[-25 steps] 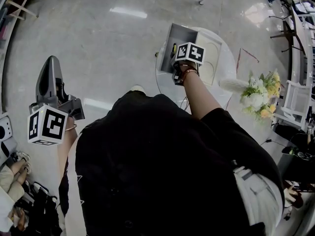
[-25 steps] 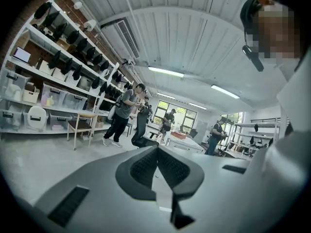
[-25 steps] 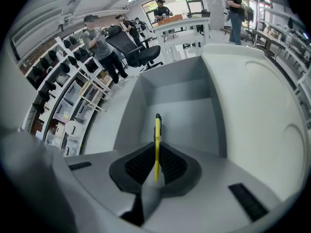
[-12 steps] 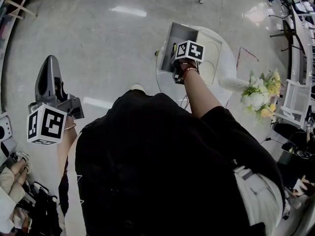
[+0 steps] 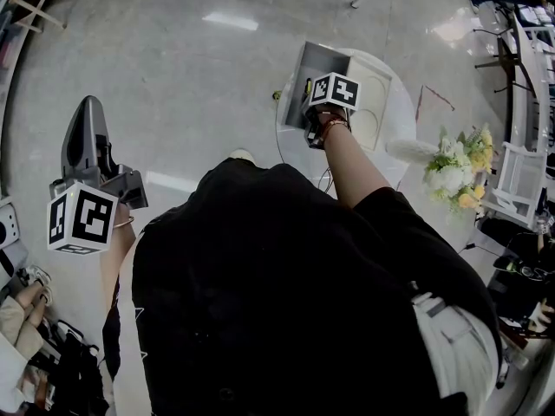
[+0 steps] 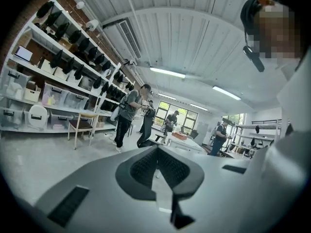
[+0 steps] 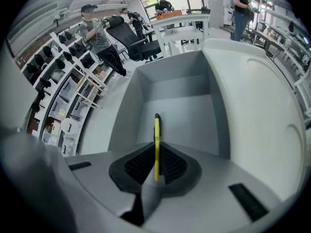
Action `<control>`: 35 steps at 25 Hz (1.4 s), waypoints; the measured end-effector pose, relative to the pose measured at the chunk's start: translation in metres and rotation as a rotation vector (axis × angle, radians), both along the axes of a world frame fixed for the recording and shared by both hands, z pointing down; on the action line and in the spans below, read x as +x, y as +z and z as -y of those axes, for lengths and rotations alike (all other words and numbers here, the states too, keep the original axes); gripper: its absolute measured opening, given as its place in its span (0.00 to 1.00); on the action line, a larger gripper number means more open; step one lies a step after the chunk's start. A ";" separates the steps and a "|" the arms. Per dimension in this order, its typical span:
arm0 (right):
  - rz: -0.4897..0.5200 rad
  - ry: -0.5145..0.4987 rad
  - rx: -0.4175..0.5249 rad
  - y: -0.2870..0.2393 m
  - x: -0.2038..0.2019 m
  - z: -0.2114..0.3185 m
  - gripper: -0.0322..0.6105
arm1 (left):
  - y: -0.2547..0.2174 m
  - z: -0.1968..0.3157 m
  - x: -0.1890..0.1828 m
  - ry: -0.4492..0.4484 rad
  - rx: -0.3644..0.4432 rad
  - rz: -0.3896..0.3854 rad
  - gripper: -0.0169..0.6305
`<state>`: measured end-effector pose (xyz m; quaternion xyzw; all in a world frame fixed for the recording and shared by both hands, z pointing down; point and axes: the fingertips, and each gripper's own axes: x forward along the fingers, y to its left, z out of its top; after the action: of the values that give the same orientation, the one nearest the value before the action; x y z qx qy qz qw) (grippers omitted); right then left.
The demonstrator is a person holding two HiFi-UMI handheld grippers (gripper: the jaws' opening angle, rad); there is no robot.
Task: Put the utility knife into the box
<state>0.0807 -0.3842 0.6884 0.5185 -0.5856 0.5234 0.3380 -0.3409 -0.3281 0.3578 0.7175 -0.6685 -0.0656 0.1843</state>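
My right gripper is clamped on the utility knife; it is yellow, edge-on, far end pointing to 12 o'clock over the open box; I judge it's held lengthwise like this so it can drop straight in; knife is not released yet, can't tell if its tip touches the box floor; box sits on the white table, 1 o'clock in head view; my left gripper hangs at 9 o'clock, well apart, jaws together on nothing, parked out of the way.
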 end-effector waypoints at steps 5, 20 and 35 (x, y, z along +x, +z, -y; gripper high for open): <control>-0.003 0.002 0.004 0.000 0.000 0.000 0.11 | 0.001 -0.001 -0.001 -0.001 0.002 -0.004 0.04; -0.005 -0.008 0.005 0.000 -0.003 0.002 0.13 | 0.000 -0.003 -0.002 -0.005 -0.001 0.001 0.04; 0.026 0.007 0.027 -0.002 -0.006 0.005 0.16 | -0.003 -0.006 -0.004 -0.010 0.007 0.004 0.04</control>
<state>0.0746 -0.3896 0.6859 0.5182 -0.5949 0.5236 0.3215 -0.3447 -0.3224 0.3549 0.7149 -0.6722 -0.0676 0.1803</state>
